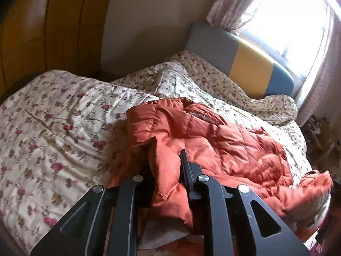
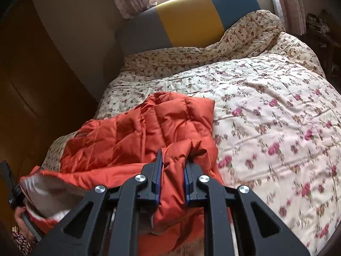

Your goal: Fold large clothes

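Both tongs grip an orange jacket on a bed.

The left tongs [image 1: 168, 160] pinch a fold of the jacket [image 1: 223, 140], and the right tongs [image 2: 173, 162] clamp another bunch of it [image 2: 132, 132]. The jacket lies crumpled on the floral quilt [image 1: 53, 128], its near edge lifted between the tongs. A striped headboard [image 2: 187, 19] stands beyond, under the window [image 1: 287, 17].

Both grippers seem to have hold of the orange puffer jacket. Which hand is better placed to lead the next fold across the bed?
Probably neither alone. The left gripper and right gripper are each clamped on a bunch of the orange jacket, whose far part lies on the floral quilt. A two-handed carry fits best.
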{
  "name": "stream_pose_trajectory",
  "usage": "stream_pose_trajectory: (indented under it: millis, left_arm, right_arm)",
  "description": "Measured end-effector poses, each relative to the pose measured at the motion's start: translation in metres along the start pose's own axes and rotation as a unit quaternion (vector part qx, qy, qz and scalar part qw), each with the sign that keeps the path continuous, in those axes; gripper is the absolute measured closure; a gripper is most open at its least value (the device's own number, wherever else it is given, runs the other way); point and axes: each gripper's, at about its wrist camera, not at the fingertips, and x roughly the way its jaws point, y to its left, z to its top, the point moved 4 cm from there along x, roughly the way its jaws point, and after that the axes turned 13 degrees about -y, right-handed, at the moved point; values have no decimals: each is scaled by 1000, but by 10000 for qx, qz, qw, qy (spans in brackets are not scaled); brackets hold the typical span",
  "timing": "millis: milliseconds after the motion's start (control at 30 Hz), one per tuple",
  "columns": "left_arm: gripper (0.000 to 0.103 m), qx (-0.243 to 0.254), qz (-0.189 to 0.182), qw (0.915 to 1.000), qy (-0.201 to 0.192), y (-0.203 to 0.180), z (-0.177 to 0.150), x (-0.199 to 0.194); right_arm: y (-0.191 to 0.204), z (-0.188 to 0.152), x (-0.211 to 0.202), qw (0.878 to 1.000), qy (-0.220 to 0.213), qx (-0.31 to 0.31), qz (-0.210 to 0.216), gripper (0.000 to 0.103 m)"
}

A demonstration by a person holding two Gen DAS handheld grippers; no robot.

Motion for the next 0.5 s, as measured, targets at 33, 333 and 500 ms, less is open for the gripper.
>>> stream_pose_trajectory:
  millis: [33, 333, 500]
  left_arm:
    - [86, -50, 44, 10000, 39, 2, 1, 9]
    - [86, -217, 366, 9983, 392, 7, 6, 76]
    - [79, -461, 302, 9963, 653, 13, 8, 94]
  right_arm:
    - [-1, 2, 7, 10000, 21, 30, -15, 88]
    - [-13, 9, 74, 9990, 209, 238, -317, 85]
    - [-23, 15, 80, 9973, 15, 738, 22, 64]
